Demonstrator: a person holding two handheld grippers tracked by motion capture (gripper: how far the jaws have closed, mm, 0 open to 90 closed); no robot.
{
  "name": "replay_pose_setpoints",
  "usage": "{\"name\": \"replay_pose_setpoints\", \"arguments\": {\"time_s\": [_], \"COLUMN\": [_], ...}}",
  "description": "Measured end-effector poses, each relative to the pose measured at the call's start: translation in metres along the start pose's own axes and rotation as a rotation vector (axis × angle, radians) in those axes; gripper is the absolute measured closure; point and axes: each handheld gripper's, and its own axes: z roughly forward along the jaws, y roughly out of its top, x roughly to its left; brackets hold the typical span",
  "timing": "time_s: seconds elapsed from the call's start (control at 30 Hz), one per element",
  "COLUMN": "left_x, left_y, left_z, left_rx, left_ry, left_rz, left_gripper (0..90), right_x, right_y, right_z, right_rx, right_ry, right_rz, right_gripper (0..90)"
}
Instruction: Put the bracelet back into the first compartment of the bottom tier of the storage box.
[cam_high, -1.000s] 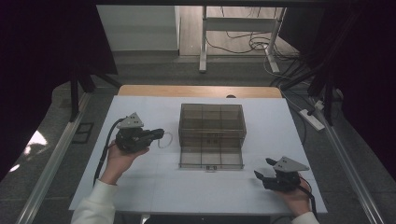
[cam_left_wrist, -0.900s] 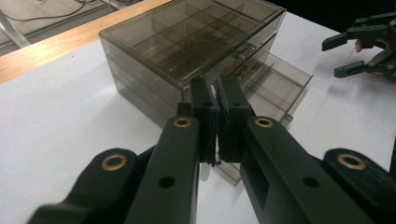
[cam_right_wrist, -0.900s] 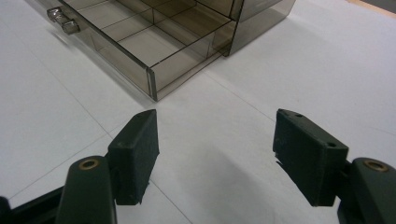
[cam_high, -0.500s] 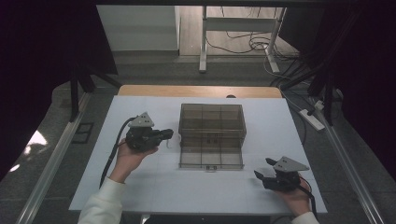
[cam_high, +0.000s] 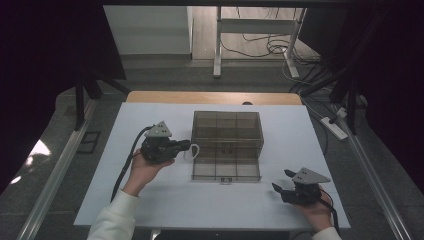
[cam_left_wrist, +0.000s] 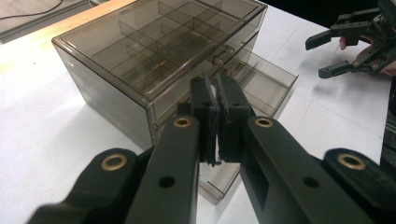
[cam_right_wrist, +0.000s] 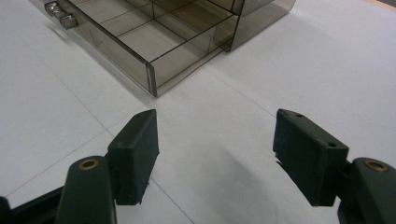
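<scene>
a: in the high view, where does the work stand?
b: the left tool (cam_high: 186, 145) is clamped on a small white looped thing (cam_high: 193, 149), just beside the left wall of the smoky clear plastic drawer cabinet (cam_high: 227, 127). its bottom drawer (cam_high: 226, 171) stands pulled out over the white counter (cam_high: 165, 200). the right tool (cam_high: 281, 181) rests near the front right corner, jaws apart.

a: and the left gripper view?
b: the jaws pinch a sliver of white (cam_left_wrist: 217, 148), with the open drawer (cam_left_wrist: 261, 79) below and ahead. i'd lift over the wall, then come down square into one compartment before letting go.

a: the right gripper view?
b: jaws wide, empty, facing the drawer's corner (cam_right_wrist: 154, 79). i'd have it brace the drawer front if it slides.
</scene>
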Motion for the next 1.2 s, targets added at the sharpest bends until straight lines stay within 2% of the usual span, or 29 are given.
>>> {"name": "replay_pose_setpoints", "arguments": {"time_s": [0.5, 1.2], "left_x": [-0.011, -0.024], "left_y": [0.007, 0.008], "left_z": [0.016, 0.032], "left_rx": [0.016, 0.042], "left_ry": [-0.031, -0.067], "left_rz": [0.026, 0.046], "left_gripper": [86.6, 86.6], "right_x": [0.0, 0.0], "right_y": [0.0, -0.001], "right_z": [0.001, 0.001], "right_rx": [0.003, 0.005], "right_ry": [0.002, 0.0], "right_rz": [0.0, 0.0], "right_gripper": [30.9, 30.8]}}
